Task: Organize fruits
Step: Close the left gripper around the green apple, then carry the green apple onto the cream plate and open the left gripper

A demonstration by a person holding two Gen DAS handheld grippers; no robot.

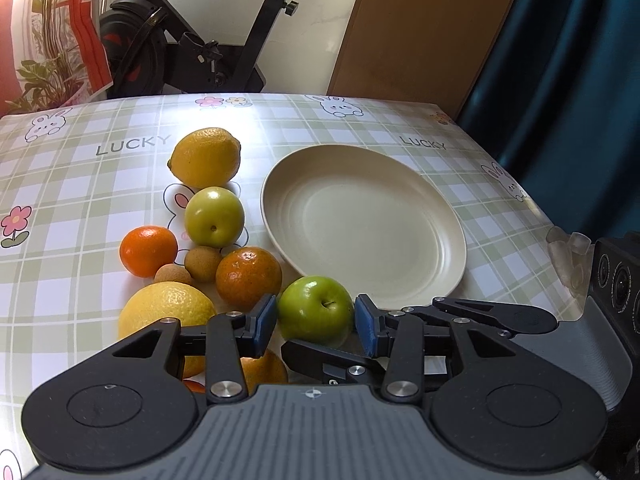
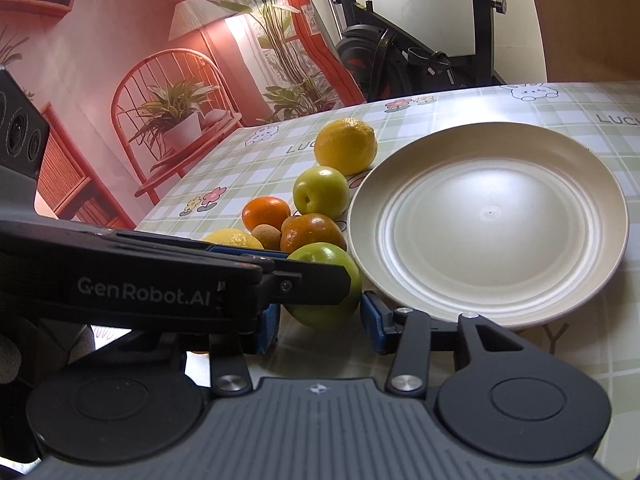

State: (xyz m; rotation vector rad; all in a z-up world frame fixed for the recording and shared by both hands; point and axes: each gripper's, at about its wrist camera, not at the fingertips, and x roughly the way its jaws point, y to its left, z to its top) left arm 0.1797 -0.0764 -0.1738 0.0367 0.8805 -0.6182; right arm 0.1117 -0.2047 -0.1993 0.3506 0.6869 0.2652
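Bracketing the green apple (image 1: 316, 312), the left gripper (image 1: 316, 324) has its blue pads just beside the skin, whether pressing I cannot tell; the right gripper (image 2: 320, 324) stands part-open beside the same apple, crossing the left; a clash could roll it off the plate's (image 1: 420, 200) near rim into the tangerine (image 1: 248, 276).

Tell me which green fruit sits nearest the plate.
The green apple between the left hand-held gripper pads, beside the plate rim; the other green fruit sits farther.
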